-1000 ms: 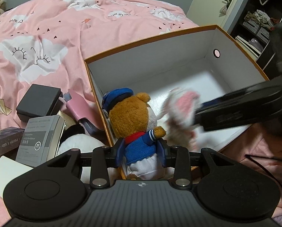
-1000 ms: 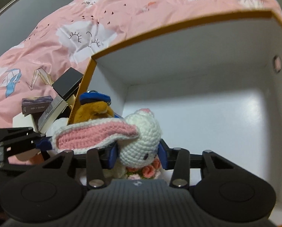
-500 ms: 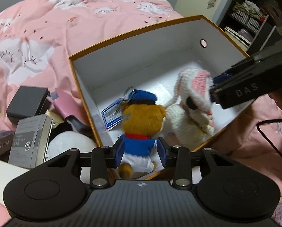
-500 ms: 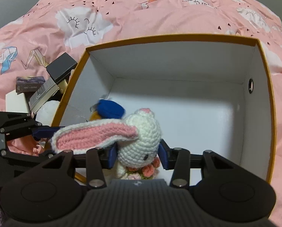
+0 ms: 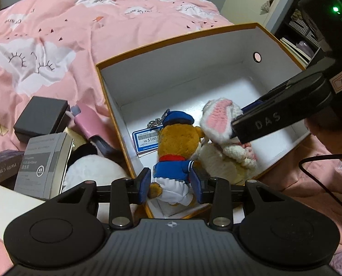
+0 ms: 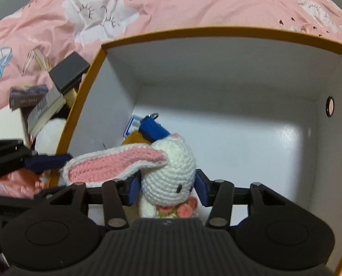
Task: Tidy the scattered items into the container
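An orange-rimmed box with a white inside [image 5: 171, 39] [image 6: 216, 31] lies open on the pink bed. My left gripper [image 5: 171, 187] stands around a brown bear plush in a blue sailor suit [image 5: 177, 142], low inside the box's near left corner; its jaws look slightly apart from the bear. My right gripper [image 6: 167, 188] stands around the head of a white crocheted rabbit [image 6: 168, 172] [image 5: 219, 119] beside the bear; its jaws also look a little parted. The bear's blue cap [image 6: 152, 127] shows behind the rabbit.
Left of the box lie a black box [image 5: 42, 117], a pink bottle [image 5: 90, 124], a grey book [image 5: 42, 161], a dark card box [image 5: 1, 170] and a black-and-white plush [image 5: 92, 170]. A blue price tag [image 5: 146, 140] lies on the box floor. Shelves stand at the far right.
Both grippers have gone lower into the box with the bear and the rabbit. Both pairs of jaws have widened slightly around their toys.
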`<move>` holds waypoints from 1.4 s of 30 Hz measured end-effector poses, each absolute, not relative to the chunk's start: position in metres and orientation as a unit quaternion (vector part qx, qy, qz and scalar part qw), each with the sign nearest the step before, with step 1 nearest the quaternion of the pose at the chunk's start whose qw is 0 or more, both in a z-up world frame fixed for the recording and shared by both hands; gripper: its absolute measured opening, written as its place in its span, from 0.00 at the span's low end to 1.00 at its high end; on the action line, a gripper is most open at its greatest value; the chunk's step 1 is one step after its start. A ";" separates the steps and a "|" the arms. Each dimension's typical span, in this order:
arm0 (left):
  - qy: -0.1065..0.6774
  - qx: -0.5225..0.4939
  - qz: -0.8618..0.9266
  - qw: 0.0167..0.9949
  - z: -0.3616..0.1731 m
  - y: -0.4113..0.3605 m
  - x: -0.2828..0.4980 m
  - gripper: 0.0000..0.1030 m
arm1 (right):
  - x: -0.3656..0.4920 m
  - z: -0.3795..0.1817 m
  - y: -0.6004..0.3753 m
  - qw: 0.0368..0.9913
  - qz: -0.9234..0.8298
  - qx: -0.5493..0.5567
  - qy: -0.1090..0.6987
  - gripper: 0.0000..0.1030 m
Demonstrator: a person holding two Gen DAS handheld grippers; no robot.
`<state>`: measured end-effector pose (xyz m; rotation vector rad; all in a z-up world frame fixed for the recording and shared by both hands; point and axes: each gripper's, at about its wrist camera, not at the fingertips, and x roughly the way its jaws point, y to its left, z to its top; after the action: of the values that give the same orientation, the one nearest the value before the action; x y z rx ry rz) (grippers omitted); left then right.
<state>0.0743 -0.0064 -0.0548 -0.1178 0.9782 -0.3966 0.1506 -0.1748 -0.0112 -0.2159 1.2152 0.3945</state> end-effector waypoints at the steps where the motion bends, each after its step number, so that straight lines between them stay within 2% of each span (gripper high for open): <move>1: 0.467 -0.057 -0.190 0.861 -0.055 -0.006 0.074 0.42 | 0.151 -0.010 -0.178 0.798 0.185 -0.084 0.568 0.60; 5: 0.470 -0.053 -0.193 0.859 -0.057 -0.009 0.075 0.42 | 0.152 -0.011 -0.190 0.795 0.173 -0.064 0.577 0.59; 8: 0.471 -0.054 -0.192 0.859 -0.058 -0.009 0.075 0.42 | 0.154 -0.016 -0.200 0.793 0.164 -0.042 0.585 0.49; 15: 0.469 -0.052 -0.189 0.861 -0.057 -0.009 0.074 0.42 | 0.177 -0.037 -0.200 0.766 0.169 0.043 0.619 0.46; 18: 0.469 -0.053 -0.188 0.861 -0.057 -0.008 0.074 0.42 | 0.179 -0.049 -0.185 0.753 0.185 0.013 0.631 0.45; 23: 0.470 -0.054 -0.188 0.861 -0.057 -0.008 0.075 0.42 | 0.184 -0.050 -0.184 0.751 0.173 0.025 0.637 0.46; 26: 0.469 -0.054 -0.187 0.861 -0.057 -0.008 0.076 0.42 | 0.174 -0.041 -0.183 0.764 0.171 0.004 0.622 0.49; 29: 0.467 -0.052 -0.185 0.863 -0.057 -0.008 0.076 0.43 | 0.160 -0.031 -0.181 0.782 0.173 -0.019 0.599 0.59; 40: 0.428 -0.042 -0.164 0.888 -0.041 -0.006 0.061 0.52 | 0.112 0.011 -0.191 0.874 0.131 -0.101 0.456 0.60; 42: 0.416 -0.041 -0.153 0.895 -0.036 -0.003 0.058 0.53 | 0.102 0.018 -0.191 0.891 0.127 -0.105 0.422 0.63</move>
<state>0.0575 -0.0029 -0.0362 -0.0851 0.8632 -0.3172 0.1021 -0.1906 0.0180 -0.2189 0.8765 0.2628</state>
